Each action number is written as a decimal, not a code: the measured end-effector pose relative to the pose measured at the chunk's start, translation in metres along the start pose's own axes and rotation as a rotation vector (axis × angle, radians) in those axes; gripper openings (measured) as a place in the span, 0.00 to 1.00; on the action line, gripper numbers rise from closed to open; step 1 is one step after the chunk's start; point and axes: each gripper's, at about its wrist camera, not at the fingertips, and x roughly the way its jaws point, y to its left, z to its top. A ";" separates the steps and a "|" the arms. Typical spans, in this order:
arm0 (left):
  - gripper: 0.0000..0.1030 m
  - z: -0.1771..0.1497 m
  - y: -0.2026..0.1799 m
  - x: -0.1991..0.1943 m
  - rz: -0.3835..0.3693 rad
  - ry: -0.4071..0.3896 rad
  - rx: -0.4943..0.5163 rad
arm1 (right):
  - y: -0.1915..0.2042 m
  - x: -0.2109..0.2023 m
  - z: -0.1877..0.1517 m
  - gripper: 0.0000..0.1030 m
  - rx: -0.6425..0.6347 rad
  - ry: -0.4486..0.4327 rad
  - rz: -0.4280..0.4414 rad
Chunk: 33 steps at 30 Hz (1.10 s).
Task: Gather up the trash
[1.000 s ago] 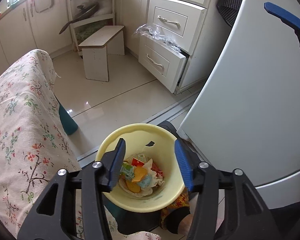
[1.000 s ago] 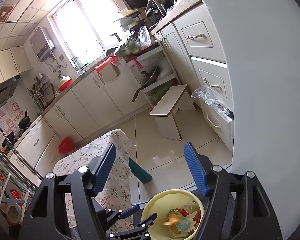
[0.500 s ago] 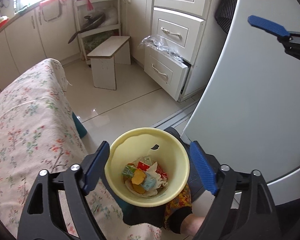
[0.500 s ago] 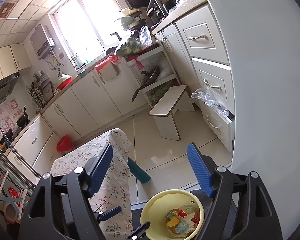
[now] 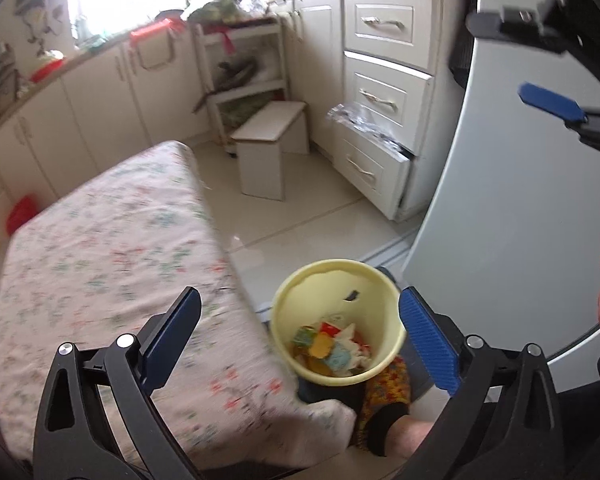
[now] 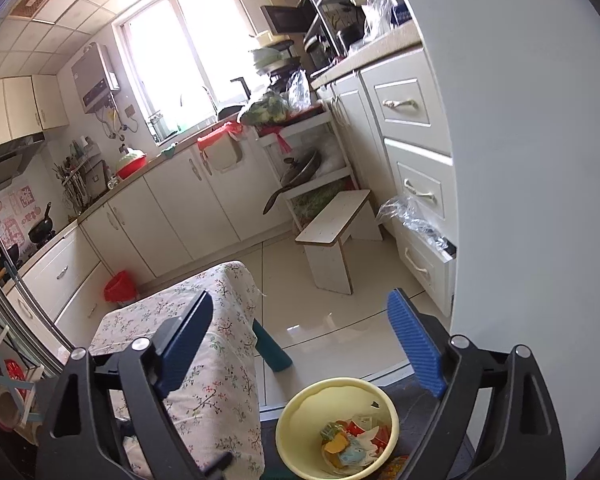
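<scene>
A pale yellow bin [image 5: 336,320] [image 6: 336,424] stands on the floor beside the table. Colourful wrappers and paper [image 5: 332,346] [image 6: 352,442] lie at its bottom. My left gripper [image 5: 300,340] hangs above the bin and the table edge, its jaws opening, with nothing between its blue pads. Over the floor and the bin's far rim my right gripper [image 6: 300,340] has its jaws opening too, and nothing is held. One blue finger of the right gripper [image 5: 550,102] shows at the upper right of the left wrist view.
A table under a floral cloth [image 5: 112,256] [image 6: 216,360] fills the left. A white fridge side [image 5: 520,208] walls the right. Behind stand a small white stool [image 6: 336,240], cream drawers with one open and a plastic bag [image 6: 414,218], and a red bucket [image 6: 118,286].
Both grippers opened wider. The left one rose and drew back from the bin, so the bin looks smaller and more of the table shows. The right one shifted slightly.
</scene>
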 end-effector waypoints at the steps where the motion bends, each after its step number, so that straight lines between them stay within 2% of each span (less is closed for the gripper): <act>1: 0.92 -0.002 0.002 -0.008 0.008 -0.010 0.000 | 0.001 -0.004 -0.003 0.86 0.004 -0.007 0.001; 5: 0.92 -0.009 0.019 -0.046 0.016 -0.065 -0.035 | 0.009 -0.022 -0.018 0.88 0.007 -0.032 0.009; 10: 0.92 -0.021 0.051 -0.098 -0.013 -0.147 -0.138 | 0.026 -0.053 -0.041 0.91 -0.004 -0.077 0.007; 13: 0.92 -0.031 0.069 -0.128 -0.018 -0.186 -0.192 | 0.045 -0.078 -0.054 0.92 -0.063 -0.113 -0.010; 15: 0.92 -0.038 0.077 -0.145 0.013 -0.186 -0.226 | 0.060 -0.095 -0.061 0.93 -0.102 -0.127 -0.014; 21: 0.92 -0.058 0.077 -0.184 0.145 -0.170 -0.194 | 0.094 -0.139 -0.087 0.93 -0.182 -0.088 -0.051; 23: 0.92 -0.065 0.076 -0.196 0.135 -0.172 -0.179 | 0.100 -0.152 -0.093 0.93 -0.200 -0.081 -0.062; 27: 0.92 -0.082 0.080 -0.221 0.019 -0.181 -0.168 | 0.106 -0.174 -0.100 0.93 -0.215 -0.075 -0.085; 33: 0.92 -0.099 0.072 -0.257 0.035 -0.200 -0.143 | 0.114 -0.198 -0.114 0.93 -0.217 -0.043 -0.155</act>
